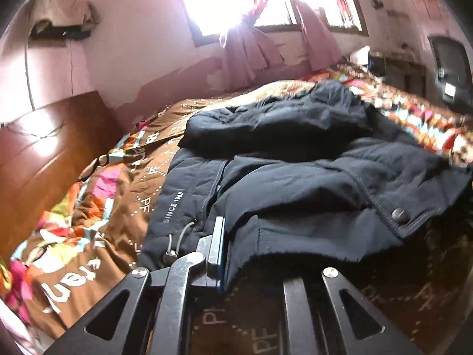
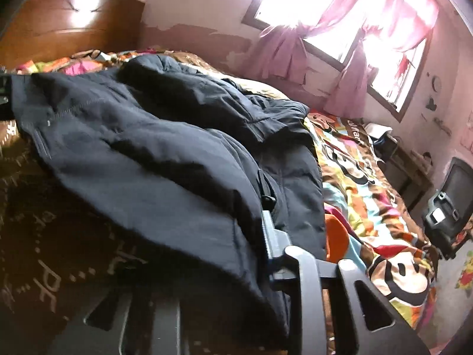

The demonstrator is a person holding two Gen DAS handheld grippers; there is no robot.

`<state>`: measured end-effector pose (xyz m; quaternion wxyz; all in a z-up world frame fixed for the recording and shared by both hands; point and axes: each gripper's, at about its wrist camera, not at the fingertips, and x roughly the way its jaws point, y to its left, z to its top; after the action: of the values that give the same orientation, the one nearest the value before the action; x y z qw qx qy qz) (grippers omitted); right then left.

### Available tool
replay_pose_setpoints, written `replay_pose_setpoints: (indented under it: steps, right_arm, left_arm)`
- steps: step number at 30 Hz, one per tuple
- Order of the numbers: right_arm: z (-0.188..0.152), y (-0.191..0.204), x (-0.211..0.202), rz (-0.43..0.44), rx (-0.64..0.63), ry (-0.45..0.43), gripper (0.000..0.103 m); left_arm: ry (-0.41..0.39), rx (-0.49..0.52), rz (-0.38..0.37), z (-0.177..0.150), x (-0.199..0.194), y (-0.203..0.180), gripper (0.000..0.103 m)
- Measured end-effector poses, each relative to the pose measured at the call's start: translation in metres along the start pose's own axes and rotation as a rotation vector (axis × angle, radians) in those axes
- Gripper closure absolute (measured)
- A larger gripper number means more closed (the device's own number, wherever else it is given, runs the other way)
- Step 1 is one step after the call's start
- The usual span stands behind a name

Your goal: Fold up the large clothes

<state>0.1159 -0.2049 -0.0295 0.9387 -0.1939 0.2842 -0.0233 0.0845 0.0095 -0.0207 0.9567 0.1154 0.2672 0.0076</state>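
A large dark navy padded jacket (image 1: 295, 159) lies on a bed with a brown and multicolour cartoon bedspread (image 1: 97, 207). It also shows in the right wrist view (image 2: 153, 153). My left gripper (image 1: 233, 245) is shut on the jacket's near hem, which is lifted off the bedspread; only its left finger (image 1: 217, 242) shows, the other is under the cloth. My right gripper (image 2: 254, 236) is shut on the jacket's near right hem; one finger (image 2: 270, 236) shows, the other is hidden by fabric.
A wooden headboard (image 1: 44, 153) stands at the left. A bright window with pink curtains (image 1: 254, 29) is behind the bed. A dark television (image 2: 455, 195) and a cluttered side table (image 2: 393, 148) stand to the right of the bed.
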Motion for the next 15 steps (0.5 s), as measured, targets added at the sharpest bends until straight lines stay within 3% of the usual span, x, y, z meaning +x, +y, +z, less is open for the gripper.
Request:
replay_pose_setpoints:
  steps: [9,15]
  right_arm:
    - [0.024,-0.017,-0.052,-0.031,0.067,-0.198,0.095]
    - [0.033,-0.028,-0.09,0.0,0.111,-0.289,0.096]
  left_arm:
    - [-0.168,-0.1,0.02,0.032,-0.053,0.019,0.096]
    - [-0.233,-0.09,0.029,0.034,-0.092,0.027,0.097]
